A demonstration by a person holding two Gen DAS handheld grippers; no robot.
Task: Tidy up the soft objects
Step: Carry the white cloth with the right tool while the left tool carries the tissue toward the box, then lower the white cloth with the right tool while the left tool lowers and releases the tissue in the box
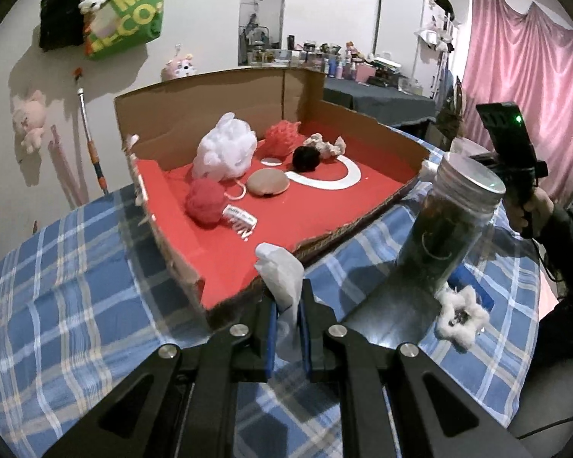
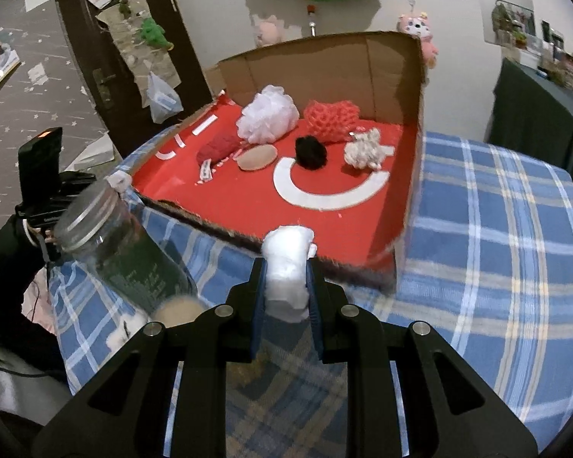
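The left gripper (image 1: 287, 305) is clamped on a white tissue (image 1: 280, 273) and the right gripper (image 2: 286, 286) on a white cotton wad (image 2: 288, 267), both just before the red-lined cardboard box (image 2: 363, 57) holding a white bath pouf (image 1: 225, 147), yarn balls and a black pompom (image 2: 310, 152).
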